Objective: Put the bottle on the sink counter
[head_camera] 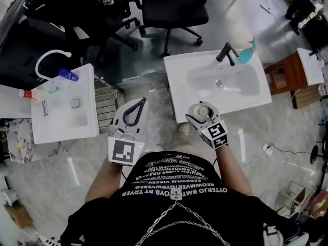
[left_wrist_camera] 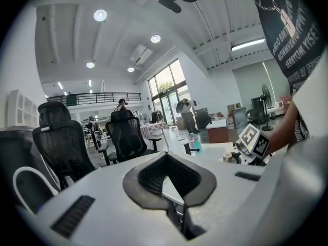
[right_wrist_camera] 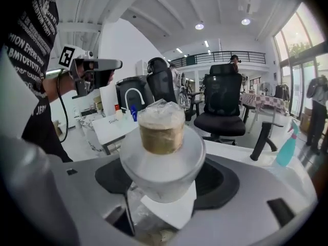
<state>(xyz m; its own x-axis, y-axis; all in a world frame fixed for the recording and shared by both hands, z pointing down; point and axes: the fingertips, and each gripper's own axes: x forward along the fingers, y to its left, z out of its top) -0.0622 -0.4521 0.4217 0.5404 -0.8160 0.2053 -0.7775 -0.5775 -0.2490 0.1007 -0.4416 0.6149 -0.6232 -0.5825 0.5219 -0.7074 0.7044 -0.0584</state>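
In the right gripper view a frosted bottle [right_wrist_camera: 161, 155] with a gold cap wrapped in plastic stands upright between the jaws. My right gripper [right_wrist_camera: 163, 188] is shut on its body. From the head view the bottle [head_camera: 202, 109] and right gripper [head_camera: 199, 116] hover just in front of the near edge of the white sink counter [head_camera: 179, 86]. My left gripper [head_camera: 142, 101] is held to the left of the counter, over the floor. Its jaws meet at the tips and hold nothing, as the left gripper [left_wrist_camera: 166, 155] also shows in its own view.
The counter holds a basin, a black faucet [head_camera: 227, 53] and a teal spray bottle [head_camera: 248, 53] at its far edge. A white table [head_camera: 61, 122] with a blue bottle [head_camera: 68, 75] stands at left. Black office chairs [head_camera: 174, 6] sit beyond, a wooden cabinet [head_camera: 284, 76] at right.
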